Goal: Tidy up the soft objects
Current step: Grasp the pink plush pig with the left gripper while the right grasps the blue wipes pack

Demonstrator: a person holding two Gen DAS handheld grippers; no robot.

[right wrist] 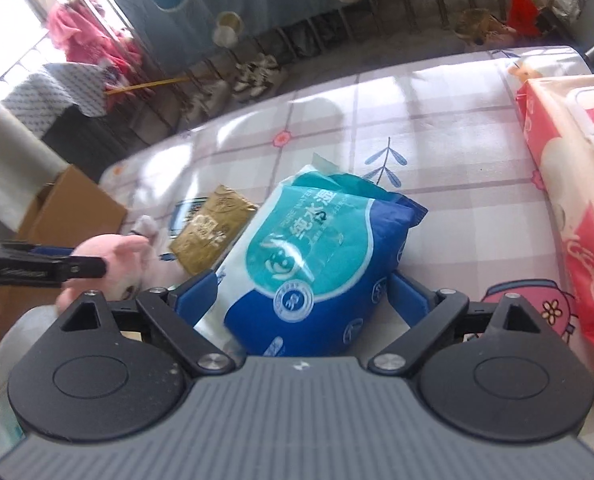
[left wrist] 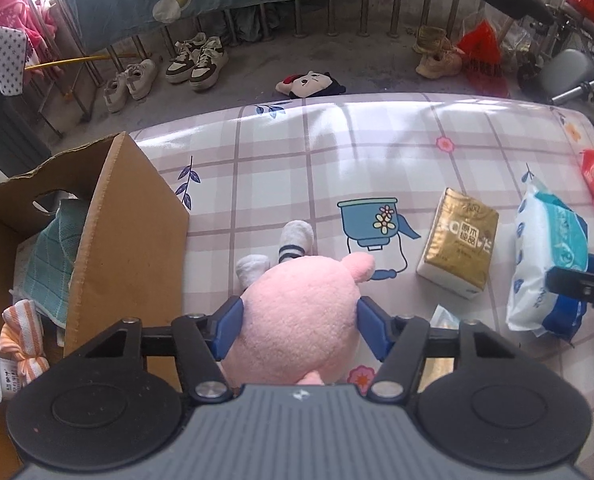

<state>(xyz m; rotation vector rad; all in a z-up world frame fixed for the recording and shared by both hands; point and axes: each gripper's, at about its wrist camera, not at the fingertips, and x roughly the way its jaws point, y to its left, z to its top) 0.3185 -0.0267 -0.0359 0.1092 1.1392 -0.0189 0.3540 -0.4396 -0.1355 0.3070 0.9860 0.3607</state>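
Plush (left wrist: 297, 312): pink, lies on the checked sheet (left wrist: 377, 152) just right of the box, white feet pointing away from the camera.
Left gripper (left wrist: 299, 330): over the plush, pointing steeply down; both blue pads (left wrist: 227, 328) press its sides, so it has the toy pinched at about half spread.
Wipes pack (right wrist: 317, 256): blue-and-white soft pack on the sheet, right of the tissue pack, its far end tilted up a little.
Right gripper (right wrist: 301, 300): straddles the near end of the wipes pack, fingers spread wide; the left pad (right wrist: 197, 296) is at the pack's edge, the right pad stands clear of it, so nothing is gripped.
Tissue pack (left wrist: 457, 248): gold wrapper, flat on the sheet between plush and wipes pack.
Red pack (right wrist: 569, 184): large red-and-white pack at the sheet's right edge, beside the wipes pack.
Box (left wrist: 129, 232): open cardboard, at the sheet's left; a green cloth (left wrist: 53, 248) lies inside, a striped orange cloth (left wrist: 23, 336) near its front.
Floor: shoes (left wrist: 197, 62) and a small plush (left wrist: 311, 84) beyond the sheet.
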